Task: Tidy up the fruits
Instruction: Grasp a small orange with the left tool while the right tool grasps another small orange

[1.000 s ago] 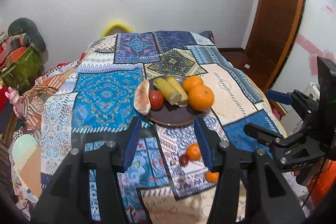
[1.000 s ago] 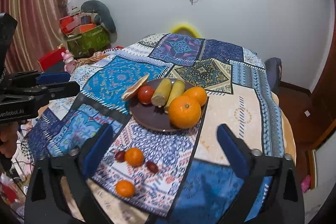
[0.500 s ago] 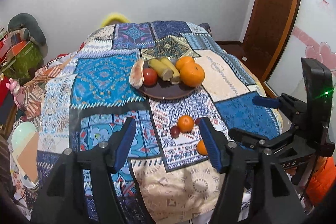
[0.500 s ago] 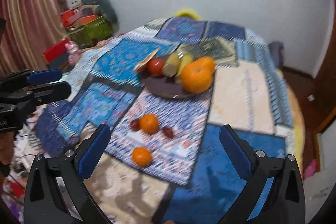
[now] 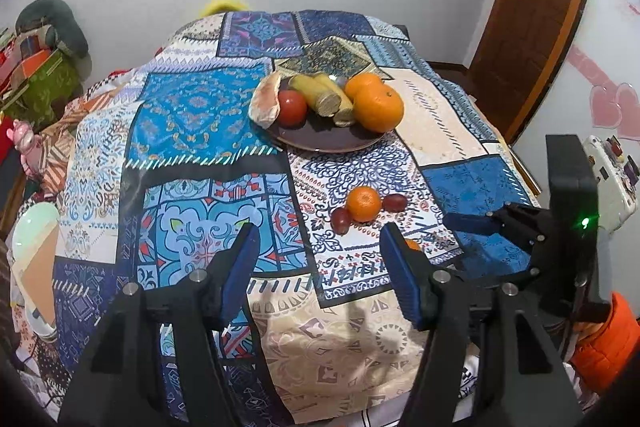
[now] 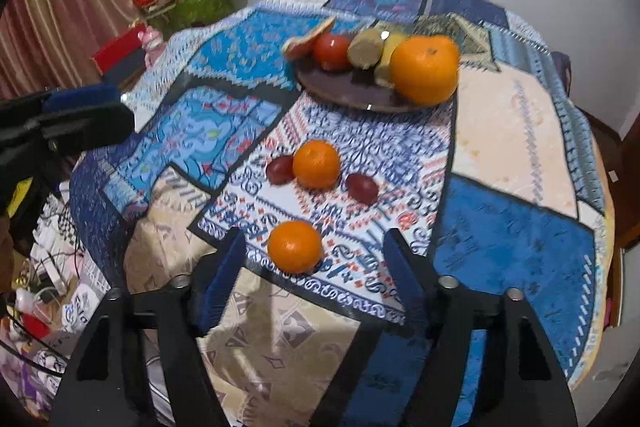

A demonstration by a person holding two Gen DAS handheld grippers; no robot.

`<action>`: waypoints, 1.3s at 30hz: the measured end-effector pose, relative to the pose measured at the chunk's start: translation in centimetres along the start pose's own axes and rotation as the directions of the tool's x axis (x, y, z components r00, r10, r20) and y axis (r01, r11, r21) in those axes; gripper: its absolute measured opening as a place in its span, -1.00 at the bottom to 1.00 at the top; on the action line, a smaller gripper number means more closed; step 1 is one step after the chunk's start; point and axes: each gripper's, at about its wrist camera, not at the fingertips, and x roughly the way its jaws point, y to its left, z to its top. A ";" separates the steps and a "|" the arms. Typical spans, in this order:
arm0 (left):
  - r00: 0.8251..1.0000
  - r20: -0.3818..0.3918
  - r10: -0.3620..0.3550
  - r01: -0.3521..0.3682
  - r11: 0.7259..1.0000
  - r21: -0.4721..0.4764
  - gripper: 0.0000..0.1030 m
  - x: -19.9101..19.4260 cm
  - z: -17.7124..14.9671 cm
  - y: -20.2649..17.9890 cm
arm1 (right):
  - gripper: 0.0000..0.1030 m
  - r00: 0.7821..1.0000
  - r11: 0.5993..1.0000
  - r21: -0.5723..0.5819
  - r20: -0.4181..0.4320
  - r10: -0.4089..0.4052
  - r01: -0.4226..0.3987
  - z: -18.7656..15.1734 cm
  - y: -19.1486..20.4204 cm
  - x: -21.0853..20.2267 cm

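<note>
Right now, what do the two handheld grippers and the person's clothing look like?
Both grippers, left gripper and right gripper, are matte black angular frames with silver bolts and blue ribbed finger pads. The right unit's black box shows a green indicator light. An orange padded sleeve shows beneath it.

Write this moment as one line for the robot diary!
left gripper: open, empty | right gripper: closing, nearest orange between jaws, untouched | plate: holds fruit

A: Tablecloth point(image 5: 192, 107): patchwork, blue, navy, cream, red motifs.
B: Plate point(image 5: 320, 143): dark brown. Loose mandarins point(image 6: 295, 246): bright orange. Small fruits beside point(image 6: 362, 188): dark red.
A: Gripper pads point(image 6: 218, 277): blue; frames black.
</note>
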 end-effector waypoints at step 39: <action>0.971 -0.230 -0.063 0.093 0.988 0.122 -0.08 13.1 2.5 -4.2 | -0.38 0.997 0.990 0.139 0.081 -0.015 0.004 1.6 -7.7 -2.2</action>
